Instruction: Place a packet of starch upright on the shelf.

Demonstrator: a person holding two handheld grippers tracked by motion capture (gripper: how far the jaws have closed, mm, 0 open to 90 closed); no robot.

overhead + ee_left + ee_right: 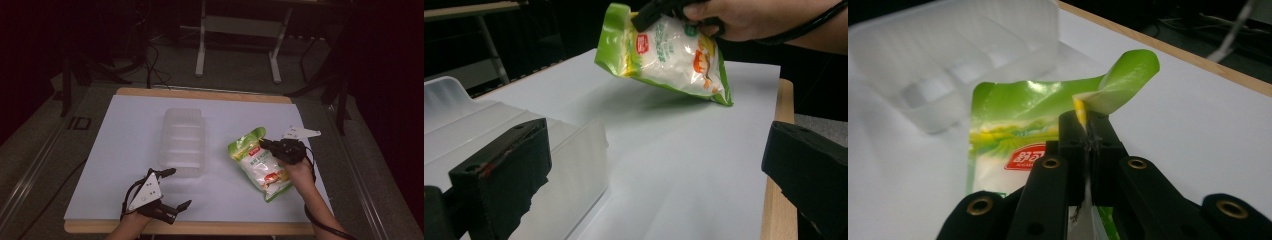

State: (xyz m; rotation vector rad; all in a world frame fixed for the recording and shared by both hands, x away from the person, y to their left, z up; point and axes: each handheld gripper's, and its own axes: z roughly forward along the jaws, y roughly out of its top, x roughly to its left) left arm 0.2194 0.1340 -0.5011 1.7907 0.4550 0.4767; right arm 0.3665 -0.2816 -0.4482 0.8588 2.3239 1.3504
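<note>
The right hand-held gripper (268, 145) pinches the top corner of a green bag (259, 163), lifted off the table (125, 150) to the right of the clear tray (183, 142). The left hand-held gripper (176, 187) rests with jaws spread, just in front of the tray

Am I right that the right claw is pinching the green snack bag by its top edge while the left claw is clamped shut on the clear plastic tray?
Not quite. The right claw does pinch the green snack bag by its top edge, but the left claw is open beside the clear plastic tray, holding nothing. The left gripper view shows its jaws spread wide apart.
</note>
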